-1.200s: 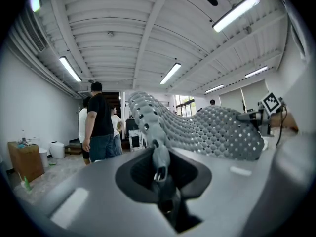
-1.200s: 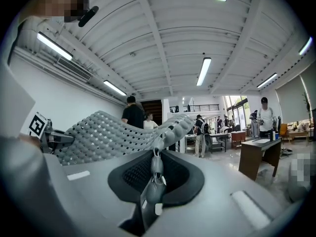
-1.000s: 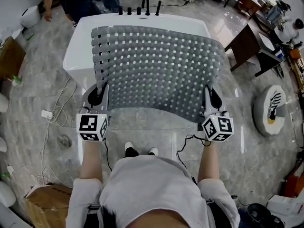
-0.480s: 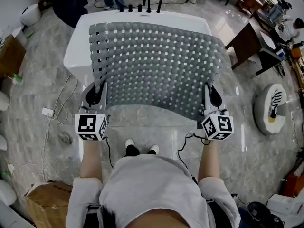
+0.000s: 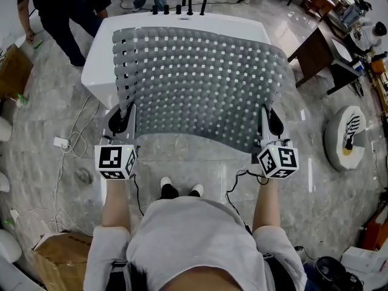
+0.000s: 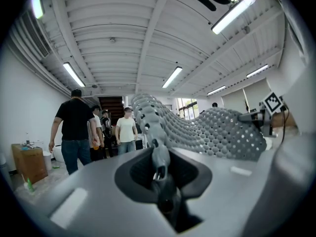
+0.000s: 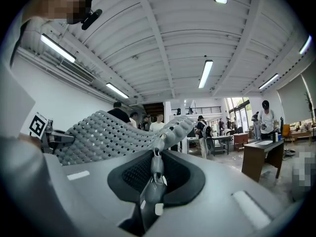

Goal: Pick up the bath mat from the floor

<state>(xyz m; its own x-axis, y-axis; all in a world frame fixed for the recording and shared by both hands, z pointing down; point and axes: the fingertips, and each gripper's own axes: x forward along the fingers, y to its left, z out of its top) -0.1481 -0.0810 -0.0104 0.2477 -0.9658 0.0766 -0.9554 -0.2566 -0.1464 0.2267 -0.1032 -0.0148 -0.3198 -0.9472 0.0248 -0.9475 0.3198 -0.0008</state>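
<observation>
Head view hides most of the tub [image 5: 96, 65] behind the grey, hole-dotted bath mat [image 5: 200, 83], which we hold stretched between left gripper [image 5: 127, 115] and right gripper [image 5: 265, 117], each clamped on a near corner.

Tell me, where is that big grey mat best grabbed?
By its two near corners, one gripper each, coming level from the person's side. The bath mat is wide, thin and floppy, so one hold would likely let it fold; the left gripper and right gripper are shut on those corners.
</observation>
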